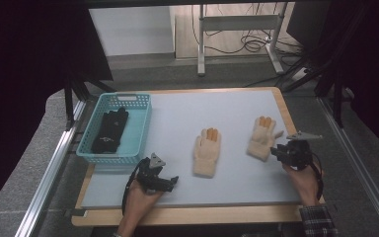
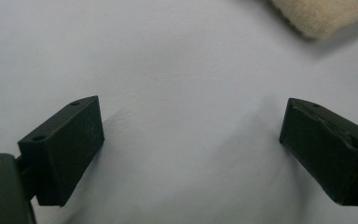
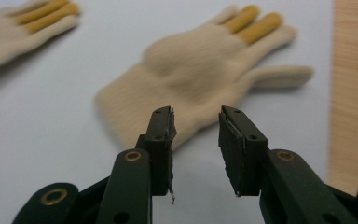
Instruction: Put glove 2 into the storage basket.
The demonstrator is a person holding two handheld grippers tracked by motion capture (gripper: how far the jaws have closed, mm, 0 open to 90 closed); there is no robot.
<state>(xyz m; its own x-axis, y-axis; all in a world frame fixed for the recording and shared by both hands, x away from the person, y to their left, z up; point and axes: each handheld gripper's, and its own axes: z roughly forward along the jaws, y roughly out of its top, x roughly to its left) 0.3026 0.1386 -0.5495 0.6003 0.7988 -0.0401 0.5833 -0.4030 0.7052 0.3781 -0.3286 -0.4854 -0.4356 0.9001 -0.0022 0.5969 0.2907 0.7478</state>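
Observation:
Two cream gloves with orange middle fingers lie flat on the pale blue mat. One cream glove (image 1: 208, 151) is at the centre, the other cream glove (image 1: 262, 137) (image 3: 200, 70) toward the right. My right gripper (image 1: 277, 151) (image 3: 196, 128) hovers just off the right glove's cuff, jaws a narrow gap apart with nothing between them. My left gripper (image 1: 171, 182) (image 2: 191, 140) rests low at the mat's front left, open wide over bare mat. A corner of the centre glove (image 2: 321, 16) lies beyond it.
A turquoise basket (image 1: 140, 129) at the back left holds a black glove (image 1: 110, 130). The wooden board's edge (image 1: 286, 111) (image 3: 352, 93) frames the mat, with metal rails on both sides of the table.

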